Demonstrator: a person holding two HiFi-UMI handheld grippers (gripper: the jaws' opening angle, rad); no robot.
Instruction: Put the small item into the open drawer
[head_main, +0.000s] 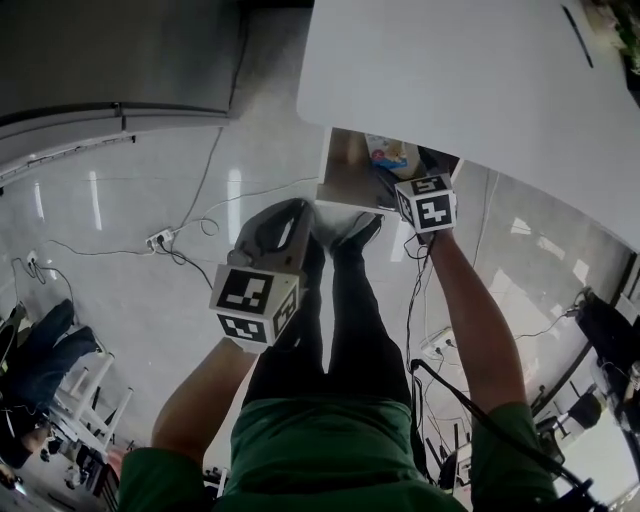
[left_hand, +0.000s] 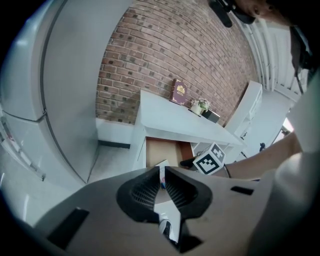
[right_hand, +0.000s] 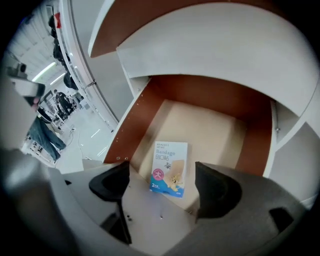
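The right gripper (right_hand: 161, 173) hangs over the open drawer (right_hand: 131, 131), jaws spread wide on nothing — the bandage box (right_hand: 170, 169) lies flat on the drawer floor just beneath them, untouched, long side running front to back. The left gripper (head_main: 272, 238), pinched together and empty, is well aside — only the desk top (head_main: 450, 90) overhangs the way out
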